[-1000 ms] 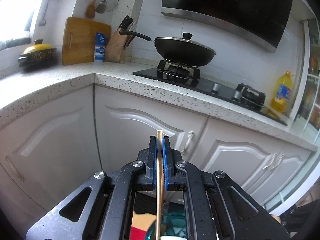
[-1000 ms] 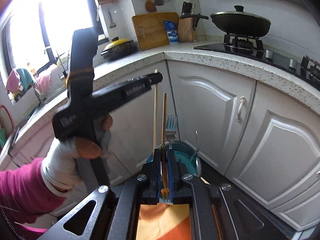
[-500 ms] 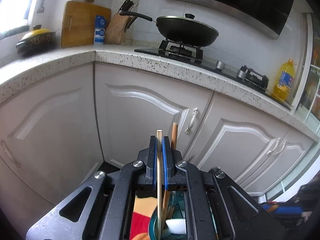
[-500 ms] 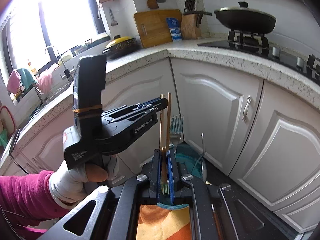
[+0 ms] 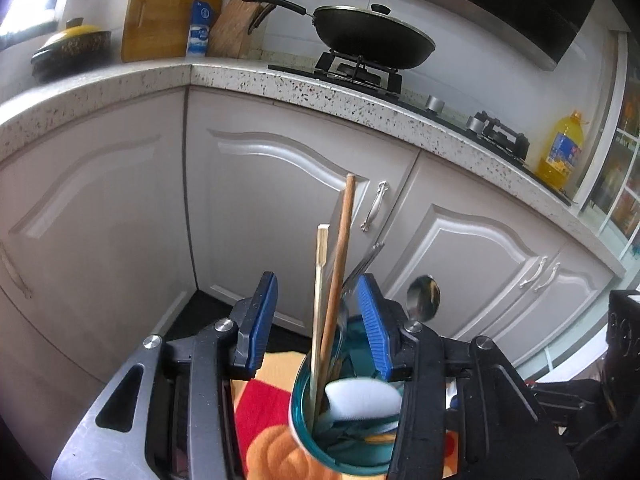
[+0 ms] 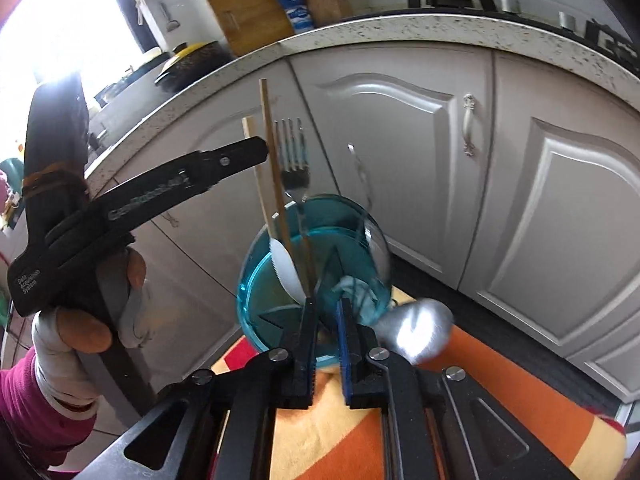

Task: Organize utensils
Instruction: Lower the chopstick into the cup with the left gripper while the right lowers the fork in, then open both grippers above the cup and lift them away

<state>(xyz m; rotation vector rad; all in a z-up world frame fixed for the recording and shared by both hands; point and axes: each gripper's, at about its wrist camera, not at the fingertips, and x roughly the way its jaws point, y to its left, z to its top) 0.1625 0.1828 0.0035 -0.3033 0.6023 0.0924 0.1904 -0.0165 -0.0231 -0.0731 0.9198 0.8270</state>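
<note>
Your left gripper point(image 5: 316, 316) has just been opening its jaws: the blue pads now stand wide apart, and the pale chopstick point(image 5: 320, 280) rises free between them, touched by neither pad. Your right gripper point(image 6: 325, 332) has also just been opening, but only a little; a narrow gap shows between its pads, and the brown chopstick point(image 6: 280, 184) it carried now stands loose ahead of them, its lower end reaching down to just in front of the left pad. Whether that pad still brushes it you cannot tell from here.

Take the teal holder point(image 6: 256, 280) as your landmark. It stands on the orange patterned cloth point(image 6: 500, 400), in front of the white cabinet doors point(image 6: 400, 140). Both chopsticks stand in the holder, leaning side by side against its left rim as the right wrist view shows it, the brown one taller than the pale one. A fork point(image 6: 294, 156) stands in it too, tines up, just right of the chopsticks. A white spoon point(image 6: 286, 272) lies low inside, at the foot of the chopsticks. A metal spoon point(image 6: 416, 330) shows blurred at the holder's right edge, close to the right gripper. Your left hand point(image 6: 80, 320), gloved, grips the left tool's handle to the left of the holder
</note>
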